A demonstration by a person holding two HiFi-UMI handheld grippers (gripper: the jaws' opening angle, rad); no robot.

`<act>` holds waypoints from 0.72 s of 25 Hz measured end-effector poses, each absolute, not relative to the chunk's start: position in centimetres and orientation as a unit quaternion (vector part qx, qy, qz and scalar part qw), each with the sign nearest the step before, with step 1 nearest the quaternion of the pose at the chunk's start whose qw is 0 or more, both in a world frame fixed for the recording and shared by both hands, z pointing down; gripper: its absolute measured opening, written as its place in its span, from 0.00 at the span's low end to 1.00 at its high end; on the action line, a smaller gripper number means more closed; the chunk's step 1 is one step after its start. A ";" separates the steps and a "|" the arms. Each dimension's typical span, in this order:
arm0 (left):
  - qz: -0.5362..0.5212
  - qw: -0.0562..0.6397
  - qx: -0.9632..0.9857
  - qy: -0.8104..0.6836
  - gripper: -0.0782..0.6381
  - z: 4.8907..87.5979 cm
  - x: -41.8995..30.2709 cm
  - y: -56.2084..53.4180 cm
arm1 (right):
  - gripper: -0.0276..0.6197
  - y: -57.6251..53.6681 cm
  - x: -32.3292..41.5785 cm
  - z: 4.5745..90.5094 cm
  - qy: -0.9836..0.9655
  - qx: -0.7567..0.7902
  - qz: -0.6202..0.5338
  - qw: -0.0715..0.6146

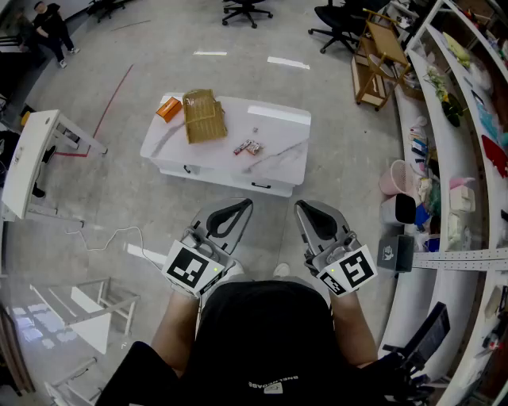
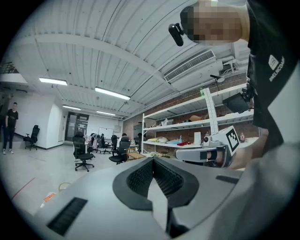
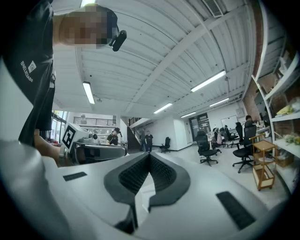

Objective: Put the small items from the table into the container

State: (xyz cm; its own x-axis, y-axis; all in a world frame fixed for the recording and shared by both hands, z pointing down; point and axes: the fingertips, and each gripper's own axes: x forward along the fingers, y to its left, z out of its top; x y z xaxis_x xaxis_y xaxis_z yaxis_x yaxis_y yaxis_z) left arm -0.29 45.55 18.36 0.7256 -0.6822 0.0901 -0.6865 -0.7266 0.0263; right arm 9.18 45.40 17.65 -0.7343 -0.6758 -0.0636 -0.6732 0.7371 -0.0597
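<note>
Ahead of both grippers, well apart from their tips, the small items [image 1: 247, 147] lie on the white table [image 1: 278, 170]. They form a little cluster, red and pale, too small to identify, possibly wrapped packets. A tinier speck [image 1: 255, 129] sits just beyond the cluster.

The container [image 1: 202, 115] is woven, tan and shallow-looking. It rests on the far-left part of the tabletop, farther from the left gripper [image 1: 244, 204] than the cluster is. An orange item [image 1: 168, 109] lies at the container's left side; whether they touch cannot be told.

Left gripper: jaws clenched together, nothing between the pads. Its own view shows the ribbed faces meeting at the tip.

Right gripper [image 1: 302, 206]: jaws likewise pressed together at the tip and empty.

Both are held side by side, level, close against the person's torso, and point toward the table across bare floor.

- Right of the right gripper: long curved shelving [image 1: 444, 151] loaded with sundries, with a pink bin [image 1: 394, 178] at its foot.
- Left of the left gripper: a white desk [image 1: 36, 158] and a pale cable [image 1: 111, 236] on the floor.
- Far beyond the table: office chairs [image 1: 246, 9], a wooden cart [image 1: 381, 51] and a person in dark clothing [image 1: 51, 32] at the room's far-left edge.
</note>
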 end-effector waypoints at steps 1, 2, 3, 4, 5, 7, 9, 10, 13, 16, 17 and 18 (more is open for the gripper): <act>0.035 0.031 0.930 -0.365 0.12 18.1 -0.2 45.8 | 0.06 45.6 9.0 17.8 0.932 -0.361 -0.017 0.037; 0.034 0.032 0.931 -0.362 0.12 18.0 -0.1 46.0 | 0.06 45.9 8.9 17.9 0.932 -0.361 -0.017 0.033; 0.033 0.033 0.932 -0.360 0.12 18.0 -0.1 46.1 | 0.06 46.1 8.7 18.0 0.932 -0.360 -0.016 0.028; 0.033 0.034 0.932 -0.358 0.12 18.0 -0.1 46.2 | 0.06 46.2 8.5 18.0 0.933 -0.359 -0.014 0.025; 0.033 0.035 0.933 -0.357 0.12 18.1 -0.2 46.3 | 0.06 46.2 8.2 18.1 0.933 -0.358 -0.013 0.022; 0.031 0.036 0.933 -0.358 0.12 18.1 -0.4 46.2 | 0.06 46.1 7.8 18.1 0.934 -0.357 -0.013 0.023; 0.031 0.035 0.931 -0.362 0.12 18.1 -0.7 45.9 | 0.06 45.9 7.6 18.2 0.934 -0.357 -0.016 0.023; 0.033 0.036 0.930 -0.364 0.12 18.0 -0.8 45.8 | 0.06 45.9 7.5 18.2 0.934 -0.357 -0.017 0.023; 0.035 0.040 0.932 -0.359 0.12 18.6 -1.2 46.0 | 0.06 45.9 7.1 18.4 0.934 -0.356 -0.019 0.021; 0.026 0.037 0.931 -0.361 0.12 18.8 -1.8 45.9 | 0.06 45.7 6.7 18.4 0.934 -0.355 -0.027 0.030; 0.025 0.036 0.931 -0.363 0.12 18.8 -2.1 45.8 | 0.06 45.6 6.5 18.4 0.934 -0.356 -0.032 0.033; 0.028 0.036 0.930 -0.364 0.12 18.9 -2.5 45.7 | 0.06 45.4 6.3 18.4 0.933 -0.356 -0.036 0.036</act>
